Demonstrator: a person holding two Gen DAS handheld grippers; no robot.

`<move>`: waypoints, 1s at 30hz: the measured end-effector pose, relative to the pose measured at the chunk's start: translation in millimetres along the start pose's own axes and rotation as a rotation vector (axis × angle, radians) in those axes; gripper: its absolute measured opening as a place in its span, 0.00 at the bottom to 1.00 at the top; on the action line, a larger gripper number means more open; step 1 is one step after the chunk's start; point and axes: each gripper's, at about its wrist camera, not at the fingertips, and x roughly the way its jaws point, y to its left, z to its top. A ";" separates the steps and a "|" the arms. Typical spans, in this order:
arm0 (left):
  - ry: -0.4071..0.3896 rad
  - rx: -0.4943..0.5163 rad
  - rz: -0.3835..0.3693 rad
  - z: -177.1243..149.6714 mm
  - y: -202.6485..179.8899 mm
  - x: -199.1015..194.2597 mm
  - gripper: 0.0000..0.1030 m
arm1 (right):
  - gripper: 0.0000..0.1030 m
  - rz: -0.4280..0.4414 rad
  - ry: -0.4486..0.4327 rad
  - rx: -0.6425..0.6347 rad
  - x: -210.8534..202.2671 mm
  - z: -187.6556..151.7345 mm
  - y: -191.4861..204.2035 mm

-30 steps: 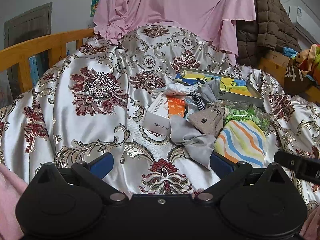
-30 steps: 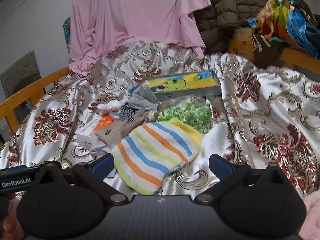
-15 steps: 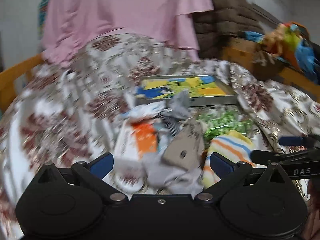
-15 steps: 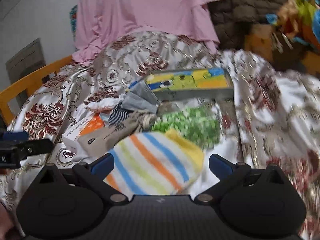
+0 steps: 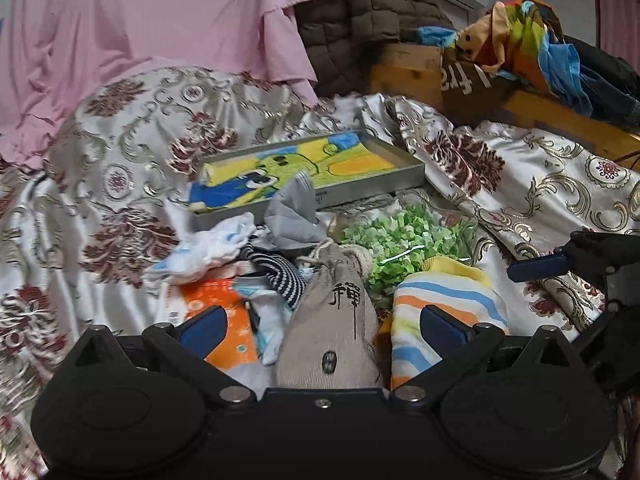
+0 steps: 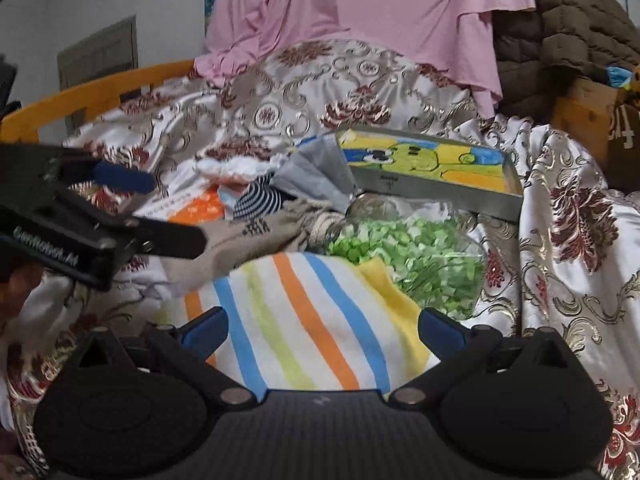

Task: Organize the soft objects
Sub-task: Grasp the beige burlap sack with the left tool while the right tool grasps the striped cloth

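Note:
A heap of soft things lies on the floral satin bedspread. My left gripper is open, its jaws on either side of a beige drawstring pouch. Behind the pouch lie a black-and-white striped sock, a white sock and a grey sock. My right gripper is open over a pastel-striped cloth, also seen as the striped cloth from the left. The left gripper's fingers reach in over the pouch.
A clear bag of green paper bits lies beside the striped cloth. A shallow grey tray with a cartoon picture sits behind the heap. An orange-and-white box lies under the socks. Pink sheet, brown quilt and wooden bed rail ring the bed.
My left gripper has swung right and forward, so the beige pouch now sits between its jaws. The right gripper has moved closer over the striped cloth. Both stay open.

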 end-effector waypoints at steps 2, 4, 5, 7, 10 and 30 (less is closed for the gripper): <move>0.024 -0.015 -0.028 3.0 4.3 12.0 0.99 | 1.00 0.001 0.013 -0.011 4.2 -0.8 1.8; 0.058 -0.044 -0.046 6.0 9.8 23.4 0.97 | 1.00 0.002 0.029 -0.022 8.9 -1.2 4.0; 0.080 -0.065 -0.054 8.0 12.8 29.1 0.96 | 1.00 -0.001 0.039 -0.028 11.3 -1.9 4.7; 0.104 -0.100 -0.079 9.5 17.6 35.2 0.93 | 1.00 -0.017 0.059 -0.036 16.2 -2.3 6.1; 0.137 -0.148 -0.108 10.2 22.5 40.9 0.84 | 1.00 -0.044 0.079 -0.046 23.0 -3.2 7.5; 0.150 -0.223 -0.251 5.3 21.3 38.5 0.18 | 0.75 -0.016 0.217 -0.041 50.1 -11.0 11.6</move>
